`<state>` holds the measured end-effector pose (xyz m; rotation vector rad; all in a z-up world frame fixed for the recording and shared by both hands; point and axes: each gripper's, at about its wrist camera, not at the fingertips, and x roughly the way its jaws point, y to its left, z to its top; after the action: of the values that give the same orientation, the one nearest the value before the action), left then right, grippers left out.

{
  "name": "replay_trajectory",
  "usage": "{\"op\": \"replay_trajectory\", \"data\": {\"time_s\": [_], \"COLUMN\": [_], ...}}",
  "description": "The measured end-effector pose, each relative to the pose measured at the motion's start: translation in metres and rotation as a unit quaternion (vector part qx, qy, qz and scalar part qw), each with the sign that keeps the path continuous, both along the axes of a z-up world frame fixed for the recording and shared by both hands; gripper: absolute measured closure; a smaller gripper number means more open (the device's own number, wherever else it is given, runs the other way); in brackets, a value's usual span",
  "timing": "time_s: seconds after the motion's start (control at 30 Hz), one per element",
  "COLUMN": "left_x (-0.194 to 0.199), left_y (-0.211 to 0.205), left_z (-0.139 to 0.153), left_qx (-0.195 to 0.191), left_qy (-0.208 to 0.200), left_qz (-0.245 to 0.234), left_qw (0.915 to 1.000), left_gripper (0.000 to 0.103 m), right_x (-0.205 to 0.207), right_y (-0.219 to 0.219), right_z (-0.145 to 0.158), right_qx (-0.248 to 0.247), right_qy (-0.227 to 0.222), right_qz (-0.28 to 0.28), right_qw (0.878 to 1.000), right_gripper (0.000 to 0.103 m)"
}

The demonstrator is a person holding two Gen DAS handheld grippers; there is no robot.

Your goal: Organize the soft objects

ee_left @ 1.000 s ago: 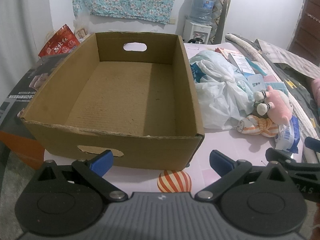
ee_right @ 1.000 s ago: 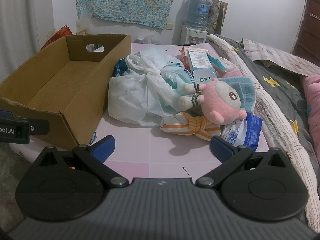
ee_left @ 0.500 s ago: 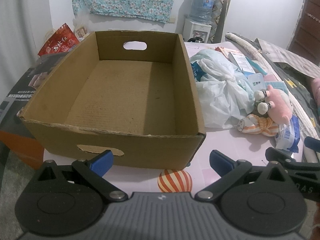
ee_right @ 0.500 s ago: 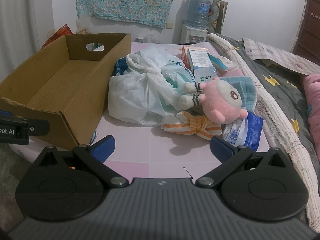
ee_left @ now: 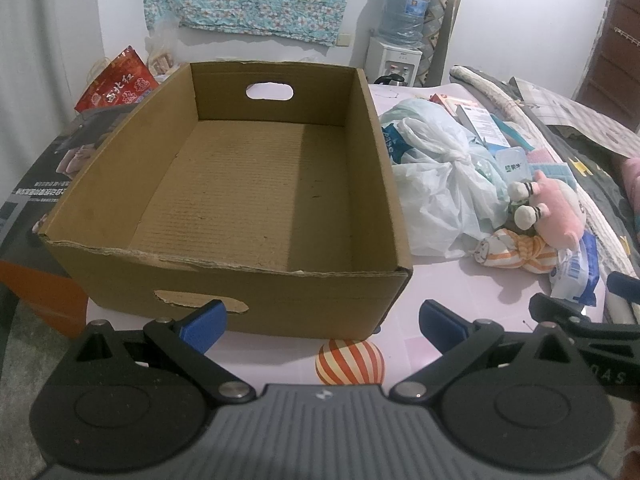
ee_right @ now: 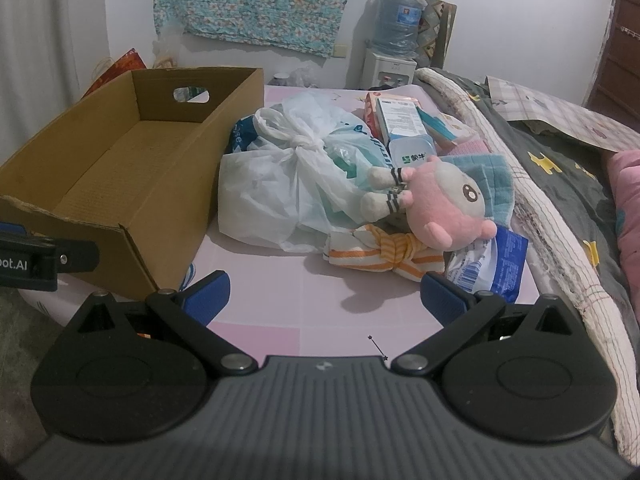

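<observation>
A: Hovering low at the near edge of the pink worktop [ee_left: 440, 280], the left claw [ee_left: 322, 322] has its blue fingertips [ee_left: 204, 320] spread wide with nothing between them. It faces the near wall of the cardboard box [ee_left: 256, 184], and a striped orange-and-white ball [ee_left: 350, 362] shows on the worktop just under it.

B: And the right claw [ee_right: 324, 294]?

A: Also spread wide and holding nothing. It sits to the right of the box [ee_right: 132, 176] and points at the heap of soft things, with bare pink surface between it and them.

B: Where do the soft things lie?

A: All outside the box, to its right. The pink plush toy [ee_right: 444, 204] lies on its side on top of the knotted orange-striped cloth [ee_right: 384, 250]. The tied white plastic bag [ee_right: 288, 184] sits just beside the box wall, and a folded blue towel [ee_right: 492, 184] is behind the plush. A blue-and-white packet [ee_right: 494, 266] rests near the worktop's right edge, touching the cloth.

B: Anything in the box?

A: Only its bare corrugated floor shows.
</observation>
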<state>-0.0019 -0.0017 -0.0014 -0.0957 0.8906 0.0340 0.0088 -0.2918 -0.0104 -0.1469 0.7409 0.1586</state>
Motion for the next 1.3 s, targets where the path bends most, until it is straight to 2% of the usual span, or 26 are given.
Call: {"op": "replay_trajectory", "data": {"time_s": [1.1,1.3], "left_x": [0.002,-0.002], "left_y": [0.001,-0.008], "left_z": [-0.004,0.0], "left_qx": [-0.008,-0.004], "left_qy": [0.01,0.001], "left_qz": [-0.003,-0.021], "left_qw": [0.9999,0.9998], "left_gripper": [0.0,0.0], "right_x": [0.001,-0.001], "right_y": [0.0,-0.013], "right_z": [-0.001,-0.005], "right_qx": [0.01,0.019], "right_qy": [0.003,0.001], "right_qz": [0.0,-0.015], "right_qw": [1.0,1.0], "right_gripper": [0.001,0.001]}}
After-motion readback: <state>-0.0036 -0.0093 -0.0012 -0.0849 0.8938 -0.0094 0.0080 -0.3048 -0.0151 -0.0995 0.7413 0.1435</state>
